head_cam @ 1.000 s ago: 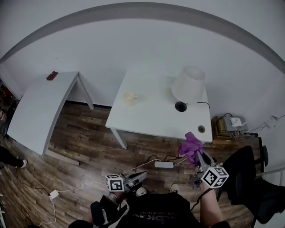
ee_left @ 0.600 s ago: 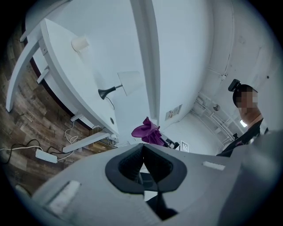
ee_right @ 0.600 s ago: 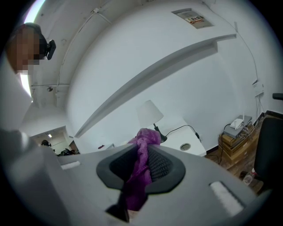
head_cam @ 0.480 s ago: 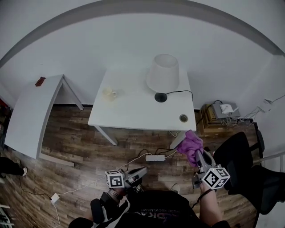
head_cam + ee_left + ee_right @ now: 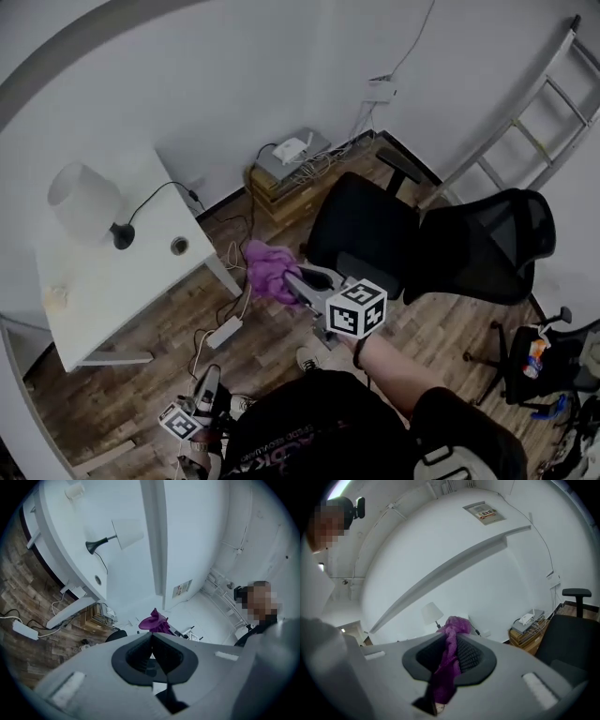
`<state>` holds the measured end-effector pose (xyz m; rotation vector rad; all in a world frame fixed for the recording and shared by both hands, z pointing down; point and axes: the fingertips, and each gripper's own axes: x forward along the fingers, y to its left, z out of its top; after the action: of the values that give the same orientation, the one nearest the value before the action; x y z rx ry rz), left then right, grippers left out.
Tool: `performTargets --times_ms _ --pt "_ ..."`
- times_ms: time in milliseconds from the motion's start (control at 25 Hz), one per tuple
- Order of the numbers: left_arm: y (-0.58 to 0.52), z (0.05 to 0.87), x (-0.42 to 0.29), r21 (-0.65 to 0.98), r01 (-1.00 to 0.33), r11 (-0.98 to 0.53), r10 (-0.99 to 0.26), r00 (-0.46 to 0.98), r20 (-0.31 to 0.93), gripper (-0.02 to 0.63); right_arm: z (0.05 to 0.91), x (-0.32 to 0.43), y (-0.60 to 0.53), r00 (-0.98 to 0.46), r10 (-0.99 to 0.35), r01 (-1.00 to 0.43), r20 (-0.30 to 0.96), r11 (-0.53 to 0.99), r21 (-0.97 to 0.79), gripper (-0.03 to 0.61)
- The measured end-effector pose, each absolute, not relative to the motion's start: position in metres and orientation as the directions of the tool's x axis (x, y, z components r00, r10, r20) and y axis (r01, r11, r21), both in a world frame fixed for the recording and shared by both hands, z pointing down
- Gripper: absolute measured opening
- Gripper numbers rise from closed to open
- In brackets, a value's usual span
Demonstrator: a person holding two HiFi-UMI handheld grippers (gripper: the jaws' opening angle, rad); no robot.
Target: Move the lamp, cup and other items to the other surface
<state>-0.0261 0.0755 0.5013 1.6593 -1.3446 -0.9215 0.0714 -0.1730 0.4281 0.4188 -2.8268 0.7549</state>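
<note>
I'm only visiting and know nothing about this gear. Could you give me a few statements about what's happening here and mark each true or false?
1. The right tool grips a purple cloth. True.
2. The left tool holds the lamp. False: its jaws are shut on nothing, and the lamp stands on the white table.
3. The lamp has a black shade. False: the shade is white and the base is black.
4. A black office chair stands on the wooden floor. True.
</note>
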Motion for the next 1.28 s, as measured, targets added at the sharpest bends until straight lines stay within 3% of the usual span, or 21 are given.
performTargets --times_ms 480,960,1280 --pt "-0.006 0.51 0.068 0.917 -0.388 -0.095 -0.961 0.276 0.017 -0.005 0.447 0.213 -0.277 -0.887 -0.387 -0.462 0.252 0.735 -0.497 0.063" --pt "-0.011 0.503 0.074 0.915 -0.398 -0.06 -0.927 0.362 0.097 -0.005 0.453 0.307 -0.351 -0.736 -0.619 -0.666 0.273 0.592 -0.454 0.063" --pt "-0.017 0.53 0.087 0.925 -0.379 0.019 -0.905 0.387 0.177 -0.005 0.513 0.371 -0.427 -0.602 -0.691 -0.794 0.4 0.464 -0.393 0.063"
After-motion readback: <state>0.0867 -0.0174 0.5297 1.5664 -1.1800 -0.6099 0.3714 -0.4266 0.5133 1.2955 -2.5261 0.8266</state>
